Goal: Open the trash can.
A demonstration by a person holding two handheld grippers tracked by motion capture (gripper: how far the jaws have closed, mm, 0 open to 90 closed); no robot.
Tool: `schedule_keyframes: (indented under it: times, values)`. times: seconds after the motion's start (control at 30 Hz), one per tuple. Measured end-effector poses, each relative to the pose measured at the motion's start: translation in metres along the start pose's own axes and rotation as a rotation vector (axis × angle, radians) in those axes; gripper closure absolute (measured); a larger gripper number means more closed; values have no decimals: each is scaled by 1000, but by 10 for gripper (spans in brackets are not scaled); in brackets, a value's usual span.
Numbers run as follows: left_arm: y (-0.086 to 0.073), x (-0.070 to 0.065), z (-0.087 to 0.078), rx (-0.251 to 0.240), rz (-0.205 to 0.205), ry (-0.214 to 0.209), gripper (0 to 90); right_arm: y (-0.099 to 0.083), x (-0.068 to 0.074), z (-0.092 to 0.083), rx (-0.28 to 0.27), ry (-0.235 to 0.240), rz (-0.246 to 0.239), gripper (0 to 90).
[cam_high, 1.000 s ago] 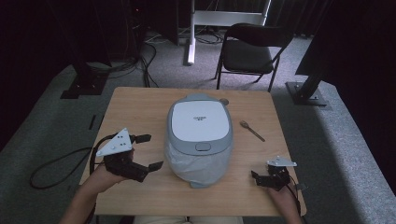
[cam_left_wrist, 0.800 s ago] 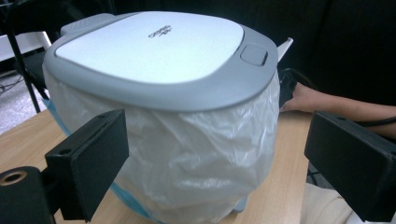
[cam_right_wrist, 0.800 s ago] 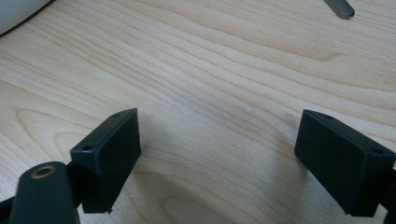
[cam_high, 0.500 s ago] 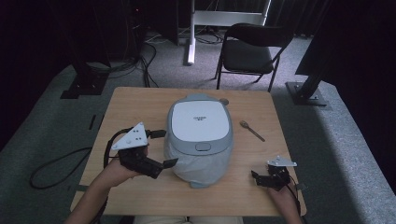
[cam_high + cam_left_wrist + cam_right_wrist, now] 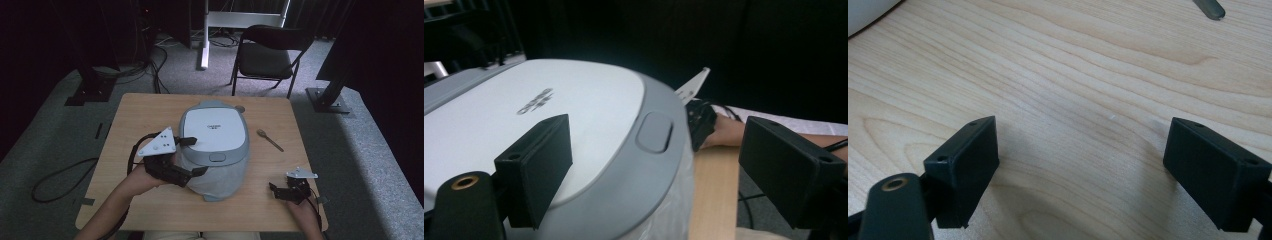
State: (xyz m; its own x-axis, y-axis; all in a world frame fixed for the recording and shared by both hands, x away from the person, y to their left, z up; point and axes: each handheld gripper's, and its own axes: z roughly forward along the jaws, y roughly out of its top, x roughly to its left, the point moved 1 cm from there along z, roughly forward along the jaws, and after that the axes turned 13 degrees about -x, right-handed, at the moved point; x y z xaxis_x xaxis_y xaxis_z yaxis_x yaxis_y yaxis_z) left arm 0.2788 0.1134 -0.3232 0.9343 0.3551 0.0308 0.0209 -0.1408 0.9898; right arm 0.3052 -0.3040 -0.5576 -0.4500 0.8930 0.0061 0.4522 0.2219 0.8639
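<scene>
While beside the rice cooker [image 5: 215, 145], left gripper [image 5: 192, 156], jaws apart.

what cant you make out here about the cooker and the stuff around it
- Rice cooker: the lettering on its lid is too small in the high view and blurred in the left gripper view.
- Its left side, high view: covered by the left gripper.
- Spoon: cut off by the top edge in the right gripper view.
</scene>
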Motion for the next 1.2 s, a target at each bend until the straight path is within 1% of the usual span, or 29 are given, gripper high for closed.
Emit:
schedule_keyframes:
  times: [0.1,0.13,0.17,0.27,0.3,0.33,0.37,0.4,0.43,0.47,0.6,0.63,0.67,0.73,0.8,0.87,0.93,0.97,1.0,1.03,1.07,1.13,1.17,1.2]
  values:
    - [2,0,6,-5,-10,-7,154,0,0,0,0,-1,0,138]
    - [3,0,8,-10,-12,-12,184,0,0,0,0,-1,1,138]
    - [3,0,10,-14,-14,-15,195,0,0,0,0,-1,1,138]
    - [4,0,15,-24,-9,-18,198,0,0,0,0,-2,1,138]
    - [4,1,17,-29,-18,-20,230,0,0,0,0,-2,1,139]
    - [4,1,19,-29,-19,-19,237,0,0,0,0,-2,2,139]
    - [3,1,20,-28,-21,-8,256,0,0,0,0,-3,2,139]
    - [3,1,20,-28,-21,-8,293,0,0,0,0,-3,2,139]
    - [3,2,24,-27,-25,-1,293,0,0,0,0,-3,2,139]
    - [3,2,26,-25,-28,-1,341,0,0,0,0,-3,2,139]
    - [3,1,29,-36,-20,-1,441,0,0,0,0,-3,3,139]
    - [2,-1,30,-34,-4,3,441,0,0,0,0,-4,3,139]
    - [2,-2,31,-33,8,7,499,0,0,0,0,-4,3,139]
    - [0,-2,33,-32,7,11,552,0,0,0,0,-5,4,139]
    - [-2,-3,35,-22,10,17,636,0,0,0,0,-5,3,140]
    - [-2,-3,36,-13,24,28,709,0,0,0,0,-6,4,140]
    - [-1,-2,36,-2,15,33,770,0,0,0,-1,-6,4,141]
    - [0,-3,37,8,24,48,790,0,0,0,0,-6,4,140]
    - [0,-3,37,8,24,48,817,0,0,0,0,-6,4,140]
    - [1,-2,38,31,14,64,817,0,0,0,0,-6,4,140]
    - [1,-2,38,39,1,61,866,0,0,0,-1,-6,4,140]
    - [1,-2,38,47,-3,55,879,0,0,0,-1,-7,4,140]
    - [1,-3,38,56,-6,41,900,0,0,0,-1,-7,4,141]
    - [1,-4,38,71,4,46,900,0,0,0,-1,-7,4,141]
